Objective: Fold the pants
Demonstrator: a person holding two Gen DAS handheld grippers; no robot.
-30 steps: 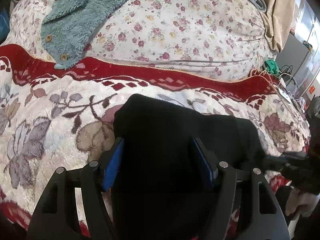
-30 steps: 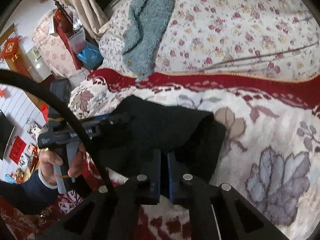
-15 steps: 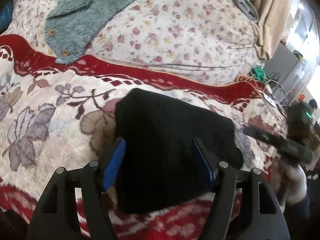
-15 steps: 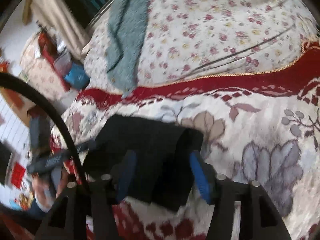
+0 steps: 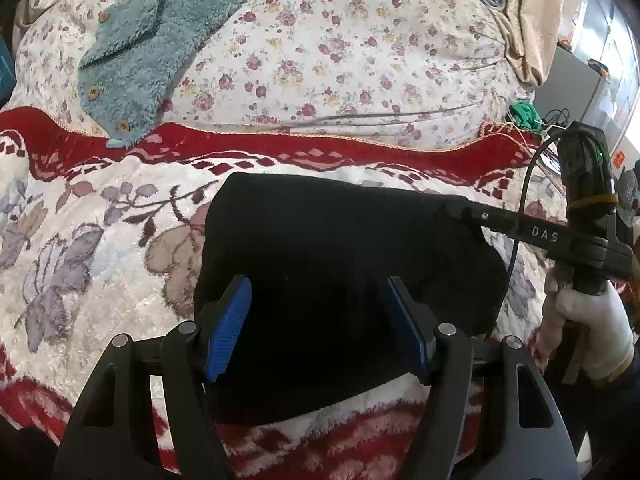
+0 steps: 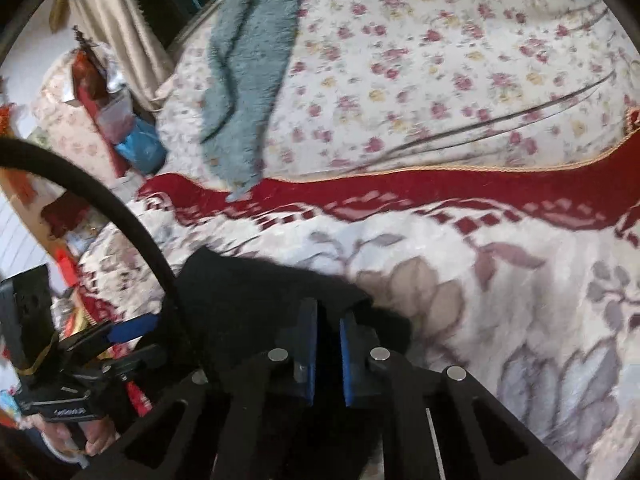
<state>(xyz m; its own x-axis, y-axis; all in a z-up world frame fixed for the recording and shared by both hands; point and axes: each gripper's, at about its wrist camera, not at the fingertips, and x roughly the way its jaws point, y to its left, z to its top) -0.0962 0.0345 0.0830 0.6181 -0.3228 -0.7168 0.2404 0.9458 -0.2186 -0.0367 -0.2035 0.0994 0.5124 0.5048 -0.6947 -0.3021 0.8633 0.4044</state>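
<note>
Bedding: a floral blanket lay under the folded black pants. Left gripper hovered over them, jaws wide, gripping nothing. Right gripper, jaws having just closed, pinched the pants' right edge.

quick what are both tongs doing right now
Left tongs: open, above the folded black pants, gripping nothing.
Right tongs: have just closed, shut on the pants' right edge.

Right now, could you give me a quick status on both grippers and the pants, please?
Left gripper open over the folded black pants. Right gripper just closed, pinching the pants' right edge. Teal fleece garment lies farther back, clear of the work.
</note>
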